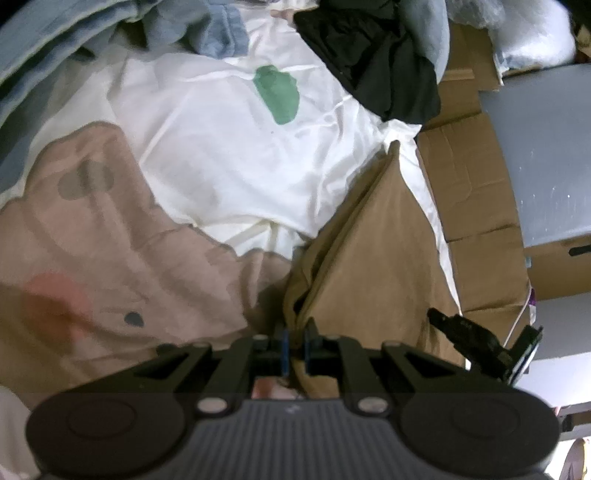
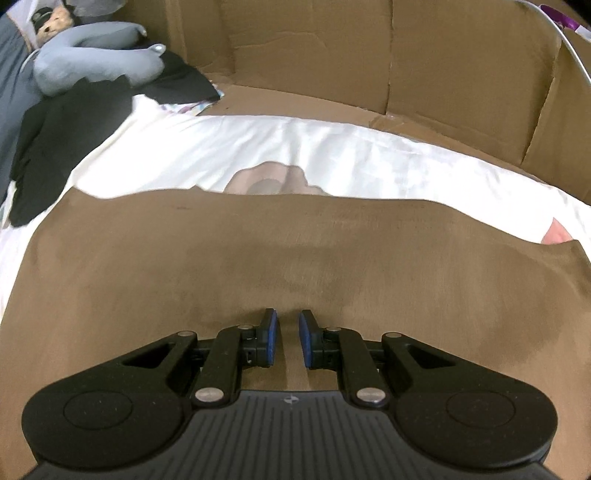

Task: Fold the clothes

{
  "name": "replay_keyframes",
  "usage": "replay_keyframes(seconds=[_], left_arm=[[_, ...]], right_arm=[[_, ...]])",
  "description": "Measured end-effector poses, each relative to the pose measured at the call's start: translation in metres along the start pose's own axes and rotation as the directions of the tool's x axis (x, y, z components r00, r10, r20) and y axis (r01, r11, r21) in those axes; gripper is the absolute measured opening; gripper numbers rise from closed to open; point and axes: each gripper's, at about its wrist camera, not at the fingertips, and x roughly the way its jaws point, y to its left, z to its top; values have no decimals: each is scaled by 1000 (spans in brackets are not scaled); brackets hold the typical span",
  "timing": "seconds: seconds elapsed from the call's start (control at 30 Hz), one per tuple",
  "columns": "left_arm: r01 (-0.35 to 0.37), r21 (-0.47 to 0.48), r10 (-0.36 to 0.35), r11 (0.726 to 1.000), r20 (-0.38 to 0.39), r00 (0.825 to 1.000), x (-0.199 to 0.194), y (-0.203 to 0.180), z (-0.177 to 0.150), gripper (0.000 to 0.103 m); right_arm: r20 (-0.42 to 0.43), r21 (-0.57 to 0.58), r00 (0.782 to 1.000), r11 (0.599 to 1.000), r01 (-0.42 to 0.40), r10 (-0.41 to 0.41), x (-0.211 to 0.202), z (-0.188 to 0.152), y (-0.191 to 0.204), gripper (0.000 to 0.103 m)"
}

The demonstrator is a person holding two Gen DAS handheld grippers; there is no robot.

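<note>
The left gripper (image 1: 295, 345) has its fingers pinched on a bunched edge of the brown garment (image 1: 373, 251), which lies on a white bedsheet (image 1: 221, 147) beside cardboard boxes (image 1: 476, 206). The right gripper (image 2: 288, 338) hovers over the brown cloth, fingers slightly apart, holding nothing

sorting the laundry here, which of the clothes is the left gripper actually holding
The brown garment: its bunched edge is pinched in the left gripper. The black clothes and blue ones lie untouched further away.

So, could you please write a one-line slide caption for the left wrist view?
Left tool shut on a raised fold of the brown garment, over a white printed bedsheet.
</note>
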Motion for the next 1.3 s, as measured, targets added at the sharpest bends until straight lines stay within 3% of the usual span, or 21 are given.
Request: replay_keyframes(seconds=[0.87,1.17,1.3], left_arm=[[12,-11,-12,1000,0,1000,1,0,2,8],[45,-1,-45,999,24,999,-9,-16,1,8],[42,2,-42,999,23,999,-11,-19,1,8]], right_arm=[[41,104,999,995,4,-8,42,51,-12,18],[114,76,991,994,-81,72,-8,45,-2,26],[84,33,985,988,-153,150,-25,35,16,27]])
